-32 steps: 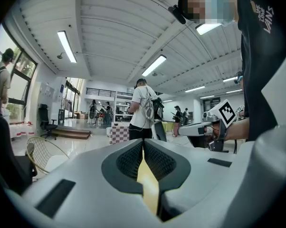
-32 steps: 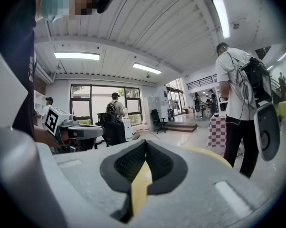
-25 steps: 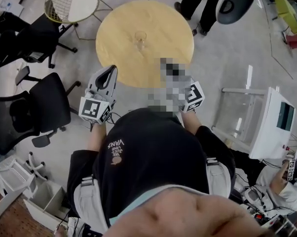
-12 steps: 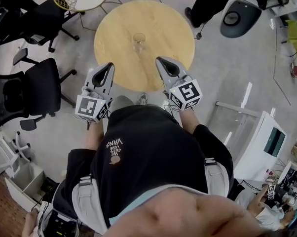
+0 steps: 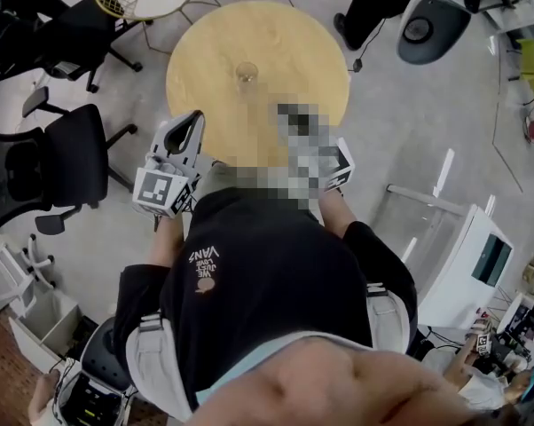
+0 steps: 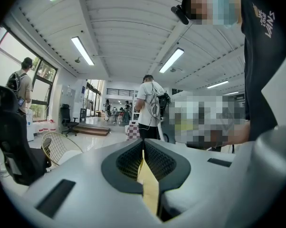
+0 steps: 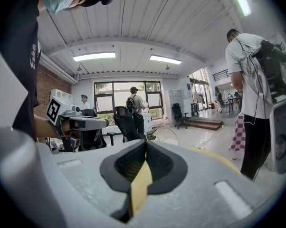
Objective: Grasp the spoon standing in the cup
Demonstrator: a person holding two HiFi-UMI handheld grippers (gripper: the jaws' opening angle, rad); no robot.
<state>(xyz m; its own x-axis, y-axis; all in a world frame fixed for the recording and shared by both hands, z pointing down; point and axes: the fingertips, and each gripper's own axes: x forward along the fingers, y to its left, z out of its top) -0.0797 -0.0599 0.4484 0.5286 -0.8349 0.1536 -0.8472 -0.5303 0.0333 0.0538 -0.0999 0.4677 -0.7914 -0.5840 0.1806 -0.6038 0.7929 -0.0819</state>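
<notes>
Left tongs (image 6: 143, 152) and right tongs (image 7: 145, 144) are pressed together, empty (cup (image 5: 246, 75) stands apart).

Pretty big open office: a grey floor (image 5: 409, 131) is seen under a round wooden desk (image 5: 285, 51), black office chairs (image 5: 36, 171) are parked nearby, strip lights (image 6: 83, 51) are hung overhead.

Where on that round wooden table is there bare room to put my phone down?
Plenty. The round wooden table holds a clear glass cup near its middle; the top is bare all around it, roomiest on the right. The near edge is crowded: the left gripper and right gripper hang over it.
</notes>
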